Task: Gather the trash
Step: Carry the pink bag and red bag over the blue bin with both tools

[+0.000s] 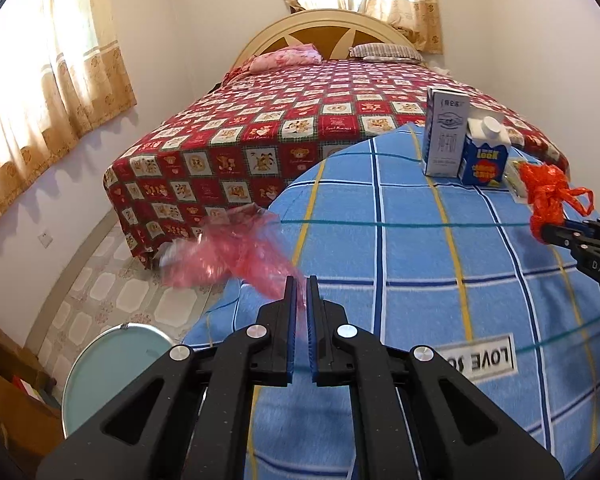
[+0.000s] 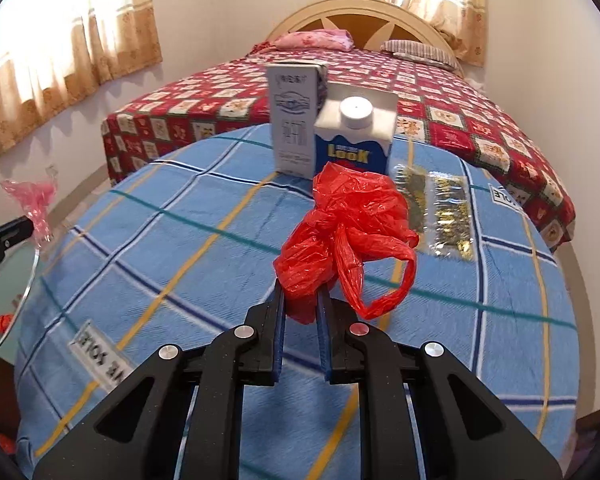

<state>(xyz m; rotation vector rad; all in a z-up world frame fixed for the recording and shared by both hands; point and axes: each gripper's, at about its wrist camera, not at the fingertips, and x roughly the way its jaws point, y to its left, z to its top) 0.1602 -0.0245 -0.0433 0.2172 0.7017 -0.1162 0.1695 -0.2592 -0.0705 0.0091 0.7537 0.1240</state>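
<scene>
My left gripper (image 1: 301, 292) is clamped on a thin, crinkly pink plastic wrapper (image 1: 236, 252) that hangs off the left edge of the blue checked blanket (image 1: 400, 240). My right gripper (image 2: 300, 300) pinches a knotted, glossy red plastic bag (image 2: 348, 232) just above that woolly cloth. Ahead stand a tall grey carton (image 2: 296, 120) and a squat blue carton (image 2: 352, 140), touching; a shiny foil packet (image 2: 440, 212) lies flat beside them. A round glass tabletop (image 1: 112, 364) sits below left.
</scene>
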